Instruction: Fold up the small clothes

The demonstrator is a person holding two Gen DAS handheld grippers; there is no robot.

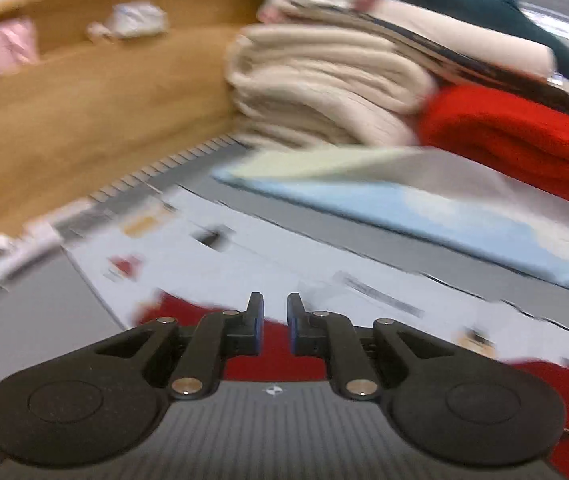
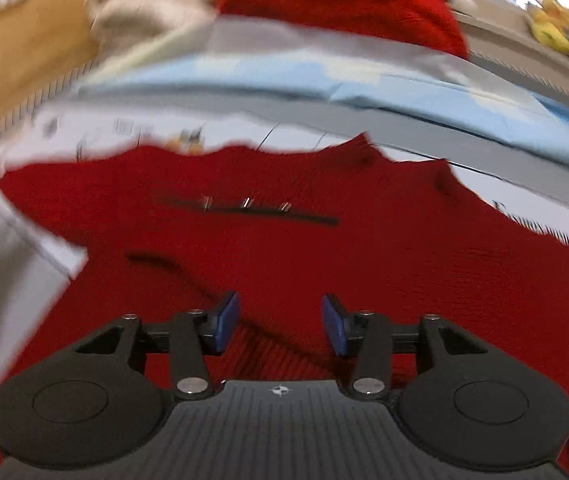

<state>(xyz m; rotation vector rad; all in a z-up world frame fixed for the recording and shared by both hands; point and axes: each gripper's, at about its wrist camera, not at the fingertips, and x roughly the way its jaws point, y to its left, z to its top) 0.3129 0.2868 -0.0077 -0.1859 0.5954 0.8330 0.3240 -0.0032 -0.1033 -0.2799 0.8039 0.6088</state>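
Note:
A dark red knit garment [image 2: 324, 248] lies spread flat on a white printed sheet [image 2: 96, 128]. A black strip with metal snaps [image 2: 244, 208] runs across it. My right gripper [image 2: 280, 324] hovers low over the garment's near part, its blue-padded jaws wide apart and nothing between them. In the left wrist view only an edge of the garment [image 1: 180, 314] shows, under and behind my left gripper [image 1: 275, 320]. That gripper's jaws stand a narrow gap apart and no cloth is pinched between them. Both views are blurred.
A stack of folded clothes stands at the back: cream knit [image 1: 324, 92], a bright red piece [image 1: 516, 140] and a dark green one [image 1: 484, 4] on top. A light blue cloth [image 1: 424, 208] lies before it. A wooden wall [image 1: 84, 120] curves along the left. Yellow items [image 2: 564, 32] sit far right.

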